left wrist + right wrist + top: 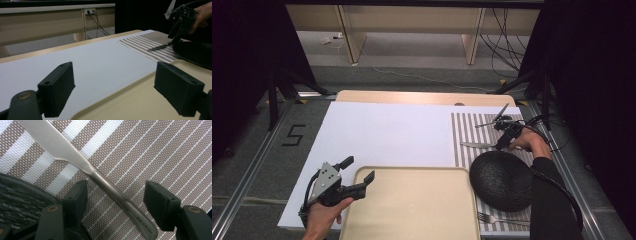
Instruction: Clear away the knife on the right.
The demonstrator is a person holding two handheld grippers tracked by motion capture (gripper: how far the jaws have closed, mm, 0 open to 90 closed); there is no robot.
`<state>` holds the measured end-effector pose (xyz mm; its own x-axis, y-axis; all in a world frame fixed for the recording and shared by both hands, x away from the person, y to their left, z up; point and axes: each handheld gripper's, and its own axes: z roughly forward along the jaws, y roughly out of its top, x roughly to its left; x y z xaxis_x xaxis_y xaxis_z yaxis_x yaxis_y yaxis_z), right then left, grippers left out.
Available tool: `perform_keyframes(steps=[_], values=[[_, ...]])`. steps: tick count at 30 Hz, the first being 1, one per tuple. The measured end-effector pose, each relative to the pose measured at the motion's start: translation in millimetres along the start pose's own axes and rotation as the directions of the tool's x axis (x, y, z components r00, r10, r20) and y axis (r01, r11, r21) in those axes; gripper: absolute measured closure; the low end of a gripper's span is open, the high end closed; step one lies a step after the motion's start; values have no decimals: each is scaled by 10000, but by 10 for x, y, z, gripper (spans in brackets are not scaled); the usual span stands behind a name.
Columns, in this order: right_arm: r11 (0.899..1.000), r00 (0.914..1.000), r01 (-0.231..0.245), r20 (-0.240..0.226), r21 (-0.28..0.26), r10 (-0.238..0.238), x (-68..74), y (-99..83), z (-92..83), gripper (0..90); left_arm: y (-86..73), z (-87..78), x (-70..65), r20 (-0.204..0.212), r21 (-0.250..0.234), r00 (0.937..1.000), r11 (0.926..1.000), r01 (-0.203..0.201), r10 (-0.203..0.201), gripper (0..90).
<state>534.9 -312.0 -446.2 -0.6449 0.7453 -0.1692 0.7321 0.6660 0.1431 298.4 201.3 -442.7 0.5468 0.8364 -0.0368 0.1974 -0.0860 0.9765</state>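
A metal table knife (75, 157) lies on the striped placemat (150, 150), its handle close to the rim of a black textured plate (20, 197). My right gripper (117, 197) is open, with a jaw on each side of the knife handle and neither touching it. From above, that gripper (507, 140) is at the knife (477, 145), just beyond the plate (502, 180). My left gripper (358, 169) is open and holds nothing, hovering over the left far corner of a beige tray (412, 210). One of its jaws is over the tray (140, 100), the other over the white sheet.
A white sheet (382, 135) covers most of the table. A fork (494, 219) lies on the placemat (464, 130) near the front edge, below the plate. Dark curtains and stand legs flank the table. Cables run across the floor beyond.
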Motion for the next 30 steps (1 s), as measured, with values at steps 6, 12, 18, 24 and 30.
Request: perform_keyframes(steps=[6, 12, 18, 24, 30], values=[[9996, 9998, 208, 27, 183, -208, -2, -3, 26, 409, -3, 3, -1, -3, 11, 10000, 10000, -1, 1, 162], [9997, 9999, 153, 63, 208, -155, 10, -5, 38, 439, -6, 8, -3, 6, 39, 10000, 10000, -18, 18, 162], [9983, 9995, 312, 7, 498, -313, 20, 13, 30, 485, -11, 20, -13, 81, 1, 10000, 10000, -27, 27, 162], [9989, 9995, 329, 6, 347, -329, 40, 8, 34, 524, -10, 9, -15, 53, 70, 10000, 9999, -79, 78, 162], [9988, 9993, 372, -108, 327, -369, 74, 11, 32, 619, -9, 9, -20, 71, 72, 10000, 10000, -68, 68, 162]])
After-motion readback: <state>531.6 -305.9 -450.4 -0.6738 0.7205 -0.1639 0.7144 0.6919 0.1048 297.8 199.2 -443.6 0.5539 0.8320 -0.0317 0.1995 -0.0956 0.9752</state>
